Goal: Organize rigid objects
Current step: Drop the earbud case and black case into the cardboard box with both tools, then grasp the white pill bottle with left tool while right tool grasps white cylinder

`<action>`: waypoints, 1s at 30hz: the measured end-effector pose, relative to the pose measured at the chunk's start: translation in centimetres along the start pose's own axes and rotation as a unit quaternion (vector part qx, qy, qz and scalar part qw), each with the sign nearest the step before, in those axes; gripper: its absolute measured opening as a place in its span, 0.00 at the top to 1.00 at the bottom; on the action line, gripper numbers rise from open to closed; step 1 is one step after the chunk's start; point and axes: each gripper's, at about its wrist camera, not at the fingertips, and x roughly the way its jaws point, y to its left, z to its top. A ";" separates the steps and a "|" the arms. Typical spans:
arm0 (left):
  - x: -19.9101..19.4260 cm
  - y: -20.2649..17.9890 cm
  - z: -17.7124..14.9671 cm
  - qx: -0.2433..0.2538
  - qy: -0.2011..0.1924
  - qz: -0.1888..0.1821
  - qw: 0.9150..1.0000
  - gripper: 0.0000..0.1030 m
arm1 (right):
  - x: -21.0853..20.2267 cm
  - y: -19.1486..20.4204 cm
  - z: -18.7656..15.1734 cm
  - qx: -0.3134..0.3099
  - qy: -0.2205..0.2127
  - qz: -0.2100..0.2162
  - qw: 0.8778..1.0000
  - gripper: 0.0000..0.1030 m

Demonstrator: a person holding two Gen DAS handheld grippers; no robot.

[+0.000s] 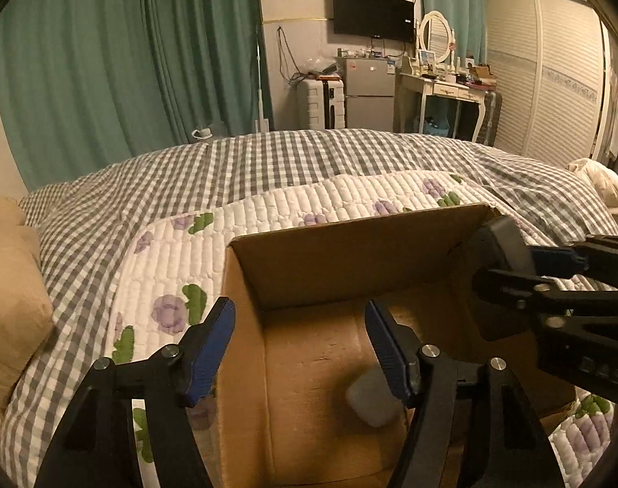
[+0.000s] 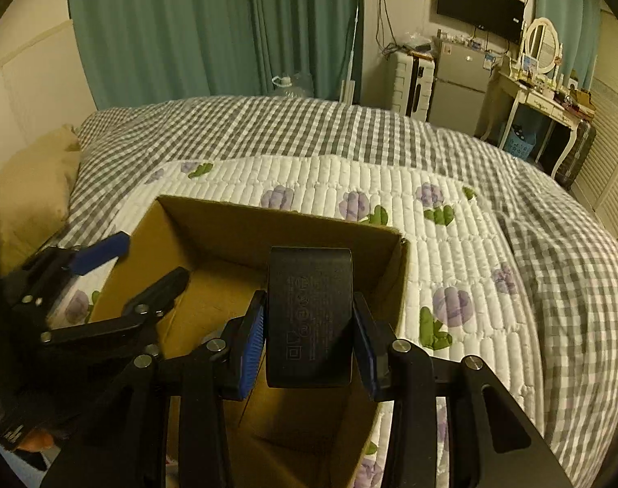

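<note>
An open cardboard box (image 1: pixel 349 256) lies on the bed; it also shows in the right wrist view (image 2: pixel 211 219). My left gripper (image 1: pixel 298 345) is open and empty, its jaws straddling the box's left wall. A small white block (image 1: pixel 372 400) lies on the box floor by its right finger. My right gripper (image 2: pixel 309 341) is shut on a black power adapter (image 2: pixel 309 317) and holds it over the box's right part. The right gripper (image 1: pixel 508 252) with the adapter shows at the box's right corner in the left wrist view. The left gripper (image 2: pixel 146 260) shows at the left in the right wrist view.
The box rests on a white quilted mat with purple flowers (image 2: pixel 451 252) over a grey checked duvet (image 1: pixel 268 158). A tan pillow (image 1: pixel 7 293) lies at the left. Green curtains, a fridge (image 1: pixel 370 93), a dressing table and a wardrobe stand beyond the bed.
</note>
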 end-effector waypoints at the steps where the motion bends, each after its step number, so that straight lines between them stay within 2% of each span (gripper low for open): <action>1: -0.2 0.1 -0.1 0.001 0.000 0.004 1.000 0.33 | 0.4 0.0 0.0 0.001 0.005 0.003 1.000 0.62; 2: -0.5 0.2 -0.2 0.001 0.000 0.005 1.000 0.33 | 0.8 -0.1 0.0 0.007 0.011 0.004 1.000 0.62; 3: -0.8 0.2 -0.3 0.001 -0.001 0.005 1.000 0.33 | 0.7 -0.3 -0.1 0.017 0.007 0.005 1.000 0.57; 4: -1.3 0.3 -0.4 0.000 -0.004 0.004 1.000 0.33 | 0.2 -0.6 -0.1 0.029 -0.010 0.008 0.999 0.50; 5: -2.0 0.4 -0.6 0.001 -0.007 0.004 1.000 0.33 | -0.4 -0.9 -0.1 0.038 -0.020 0.009 0.999 0.38; 8: -3.8 0.5 -1.0 0.001 -0.001 0.019 1.000 0.32 | -3.0 -1.3 0.0 0.042 -0.036 0.003 0.998 0.37; 13: -8.0 0.6 -1.8 -0.011 -0.006 0.010 1.000 0.32 | -8.4 -0.9 -1.6 0.024 -0.049 -0.033 0.998 0.37; 16: -11.1 0.3 -2.6 -0.008 -0.018 0.009 1.000 0.24 | -11.0 -0.5 -3.3 0.017 -0.048 -0.037 0.998 0.37; 19: -13.5 0.1 -3.6 -0.003 -0.012 0.000 1.000 0.19 | -13.0 0.5 -5.6 0.000 -0.039 -0.031 0.999 0.37; 23: -16.3 0.1 -5.3 -0.005 -0.005 -0.012 1.000 0.10 | -14.3 1.9 -9.0 -0.010 -0.020 -0.037 0.999 0.36; 26: -17.5 0.0 -6.4 -0.004 -0.008 -0.011 1.000 0.02 | -14.1 2.6 -11.3 -0.005 -0.001 -0.042 0.999 0.29; 30: -17.2 0.2 -8.9 -0.011 -0.001 -0.006 1.000 0.00 | -11.8 3.3 -14.3 0.000 0.035 -0.042 0.999 0.25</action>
